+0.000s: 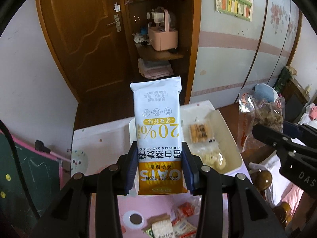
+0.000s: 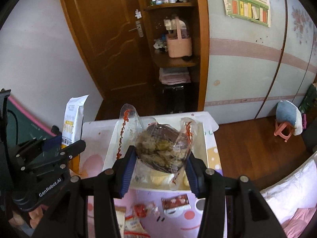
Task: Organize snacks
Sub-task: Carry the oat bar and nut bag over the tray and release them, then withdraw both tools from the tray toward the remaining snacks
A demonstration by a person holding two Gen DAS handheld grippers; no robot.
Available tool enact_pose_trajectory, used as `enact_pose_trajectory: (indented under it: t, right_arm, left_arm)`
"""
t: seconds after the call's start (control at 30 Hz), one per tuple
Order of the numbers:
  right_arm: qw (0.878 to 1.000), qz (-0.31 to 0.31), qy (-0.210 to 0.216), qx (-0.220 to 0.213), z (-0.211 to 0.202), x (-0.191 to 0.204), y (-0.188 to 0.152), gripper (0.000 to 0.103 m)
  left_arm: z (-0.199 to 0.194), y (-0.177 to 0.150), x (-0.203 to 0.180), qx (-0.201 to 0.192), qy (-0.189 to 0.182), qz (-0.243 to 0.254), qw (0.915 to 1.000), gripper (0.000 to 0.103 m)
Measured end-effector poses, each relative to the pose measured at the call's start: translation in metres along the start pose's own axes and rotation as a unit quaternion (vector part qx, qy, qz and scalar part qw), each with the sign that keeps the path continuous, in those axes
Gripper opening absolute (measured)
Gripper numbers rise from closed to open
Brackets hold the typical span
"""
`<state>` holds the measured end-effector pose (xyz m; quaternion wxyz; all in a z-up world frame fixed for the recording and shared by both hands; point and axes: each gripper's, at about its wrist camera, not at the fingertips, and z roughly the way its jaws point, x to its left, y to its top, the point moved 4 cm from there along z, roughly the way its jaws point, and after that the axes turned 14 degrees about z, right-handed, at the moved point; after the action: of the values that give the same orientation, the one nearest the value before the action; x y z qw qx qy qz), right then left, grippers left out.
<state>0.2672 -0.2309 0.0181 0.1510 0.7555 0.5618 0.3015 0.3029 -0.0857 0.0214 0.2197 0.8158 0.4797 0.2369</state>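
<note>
Meanwhile, on a small pink cartoon-print table point(image 2: 150, 200) set near a wooden door point(image 1: 79, 45), snack sorting stands roughly midway: a white bin point(image 1: 227, 138) at the table's far side already holds a square pack of small biscuits point(image 1: 199, 132) and a clear pouch of pale pieces point(image 1: 213, 156), while several loose packets point(image 2: 138, 216), red and white, lie on the near side and appear yet to be moved. Two items are in the air. On the left, the left gripper point(image 1: 159, 168) is clamped on the lower part of a white-and-yellow oat bar packet point(image 1: 157, 127), which stands upright over the near left part of the bin with its print upside down. On the right, the right gripper point(image 2: 161, 168) is closed on a clear bag of brownish clustered snacks point(image 2: 162, 148), its crumpled film bulging between the blue pads point(image 2: 126, 170) and its top flaring open above the bin. Both loads look ready to drop in. Room seems tight: the two tools hang close together over one container, the bin's right wall sits near the table's right edge, and the floor point(image 2: 247, 144) opens beyond, so a lowering bag could catch the rim or crowd the other tool.
</note>
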Motion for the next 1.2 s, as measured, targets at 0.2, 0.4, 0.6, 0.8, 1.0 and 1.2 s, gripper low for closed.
enact_pose_trajectory:
  t: [0.2,0.4,0.6,0.8,1.0,1.2]
  right_arm:
    - [1.0,0.006,-0.017,-0.005,0.018,0.006,0.012,0.048]
    - [0.999,0.007,-0.037,0.001,0.042,0.008,0.02,0.048]
    - [0.998,0.018,-0.056,0.012,0.06,0.004,0.018,0.049]
    - [0.997,0.019,-0.075,0.024,0.083,-0.002,0.023,0.049]
    - [0.996,0.03,-0.067,0.049,0.105,-0.011,0.021,0.051]
    - [0.995,0.025,-0.085,0.055,0.113,-0.017,0.015,0.073]
  left_arm:
    - [0.027,0.015,0.009,0.004,-0.018,-0.015,0.9997,0.039]
    - [0.05,0.023,0.011,0.012,-0.026,-0.016,0.9995,0.04]
    - [0.067,0.026,0.01,0.02,-0.031,-0.016,0.9992,0.04]
    - [0.084,0.026,0.009,0.027,-0.032,-0.016,0.999,0.04]
    - [0.096,0.02,0.012,0.027,-0.037,-0.029,0.9985,0.09]
    - [0.101,0.008,0.017,0.04,-0.039,-0.043,0.9975,0.09]
